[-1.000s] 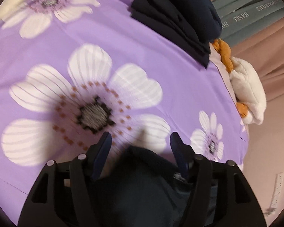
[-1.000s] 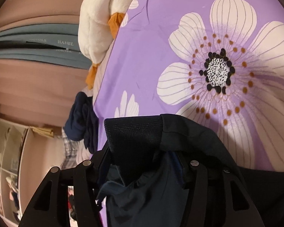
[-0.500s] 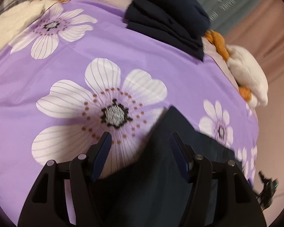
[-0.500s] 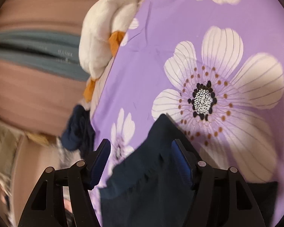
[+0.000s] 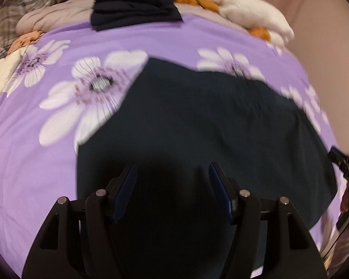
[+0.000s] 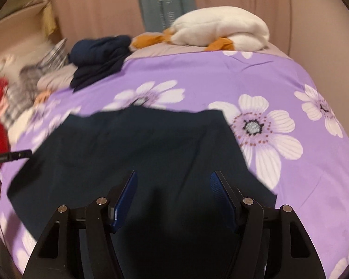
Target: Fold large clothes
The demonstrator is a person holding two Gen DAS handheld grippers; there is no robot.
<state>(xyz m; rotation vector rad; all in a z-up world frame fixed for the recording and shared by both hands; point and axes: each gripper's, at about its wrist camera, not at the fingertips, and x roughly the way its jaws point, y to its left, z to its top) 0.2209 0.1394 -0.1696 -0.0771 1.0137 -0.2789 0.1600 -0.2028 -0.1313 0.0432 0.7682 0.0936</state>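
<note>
A large dark navy garment (image 5: 197, 121) lies spread flat on the purple flowered bedspread (image 5: 30, 153). It also shows in the right wrist view (image 6: 132, 148). My left gripper (image 5: 173, 172) is open and empty above the garment's near part. My right gripper (image 6: 173, 181) is open and empty above the same garment's near part. The right gripper's edge shows at the far right of the left wrist view (image 5: 344, 167), and the left gripper's edge at the far left of the right wrist view (image 6: 2, 158).
A stack of folded dark clothes (image 5: 135, 2) sits at the head of the bed, also in the right wrist view (image 6: 100, 58). A white plush duck (image 6: 221, 30) lies beside it. Plaid and cream fabrics (image 5: 2, 46) lie at the left. Curtains hang behind.
Both grippers let go of the navy garment and pulled back and up. The garment now lies flat on the bedspread, and both views have turned to face the head of the bed.
</note>
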